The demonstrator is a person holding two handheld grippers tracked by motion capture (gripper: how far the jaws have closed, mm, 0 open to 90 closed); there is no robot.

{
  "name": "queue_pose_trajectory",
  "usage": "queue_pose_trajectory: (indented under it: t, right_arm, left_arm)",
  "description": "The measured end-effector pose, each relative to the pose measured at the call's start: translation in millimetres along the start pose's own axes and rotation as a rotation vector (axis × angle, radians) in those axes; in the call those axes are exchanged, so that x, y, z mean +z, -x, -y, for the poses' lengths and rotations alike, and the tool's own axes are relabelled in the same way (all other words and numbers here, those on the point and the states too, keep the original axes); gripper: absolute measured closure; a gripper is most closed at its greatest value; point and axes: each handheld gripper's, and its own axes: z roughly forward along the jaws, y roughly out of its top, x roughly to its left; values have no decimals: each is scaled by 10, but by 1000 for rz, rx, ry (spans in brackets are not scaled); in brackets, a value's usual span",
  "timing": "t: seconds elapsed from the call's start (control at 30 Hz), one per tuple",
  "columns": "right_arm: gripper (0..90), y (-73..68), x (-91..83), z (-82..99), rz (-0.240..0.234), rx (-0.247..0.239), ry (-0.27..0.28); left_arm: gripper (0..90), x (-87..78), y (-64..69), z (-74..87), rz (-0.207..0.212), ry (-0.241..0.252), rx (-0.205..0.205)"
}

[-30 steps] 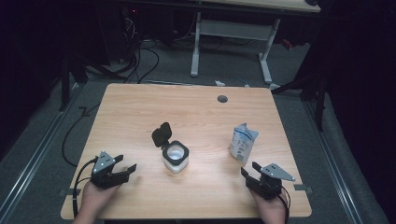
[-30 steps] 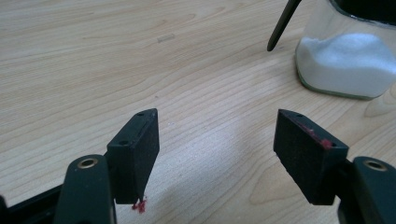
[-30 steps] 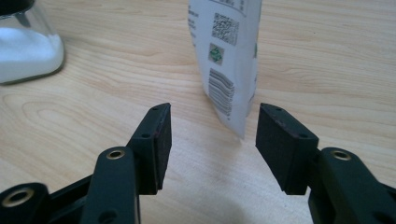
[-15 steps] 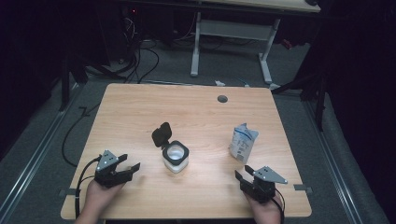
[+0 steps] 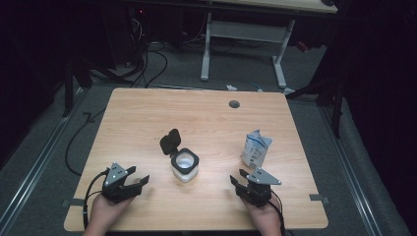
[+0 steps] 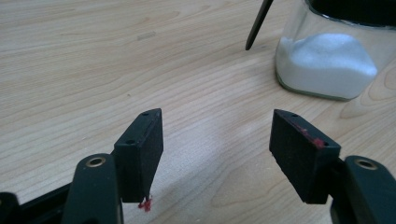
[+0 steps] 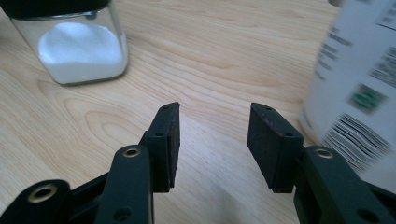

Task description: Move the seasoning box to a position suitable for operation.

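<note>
Both hand-held grippers open and empty, right hand-held gripper (image 5: 244, 184) jaws just narrowing. Probably going for the pouch (image 5: 255, 149) at centre right; grab it mid-body, gently, upright, clear of the jar (image 5: 185, 165).

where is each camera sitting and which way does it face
High view: fixed above the person's side, facing forward and down on the table; both hands, the left gripper and right gripper enter from the bottom.
Left gripper view: rides the left gripper, looks low along its open black jaws across the wood toward the glass jar of white powder.
Right gripper view: rides the right gripper, looks along its open jaws, which have just been closing with nothing between them; the pouch stands at right.
Shared: all three views show the jar.
</note>
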Motion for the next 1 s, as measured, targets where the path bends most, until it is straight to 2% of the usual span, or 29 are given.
queue_pose_trajectory:
  t: [0.17,0.33,0.47,0.57,0.73,0.87,0.93,1.0]
  right_arm:
    - [536,-78,121,-67,-28,-15,-4]
    - [541,-135,224,-128,-45,-23,0]
    - [577,-205,312,-190,-69,-22,-1]
    - [598,-281,373,-256,-79,-46,-10]
    - [632,-328,450,-348,-101,-21,-2]
    - [713,-382,493,-364,-110,-33,-3]
    - [766,-421,494,-351,-107,-68,-13]
    - [786,-447,487,-339,-117,-70,-14]
  left_arm:
    - [385,-26,12,-14,8,17,-25]
    - [403,-17,30,-26,-1,20,-8]
    - [441,2,48,-50,7,26,-10]
    - [483,19,52,-75,20,25,-18]
    - [589,68,44,-118,35,23,-50]
    - [678,122,33,-172,29,22,-61]
    - [730,146,22,-203,20,27,-69]
    - [780,180,14,-225,15,34,-80]
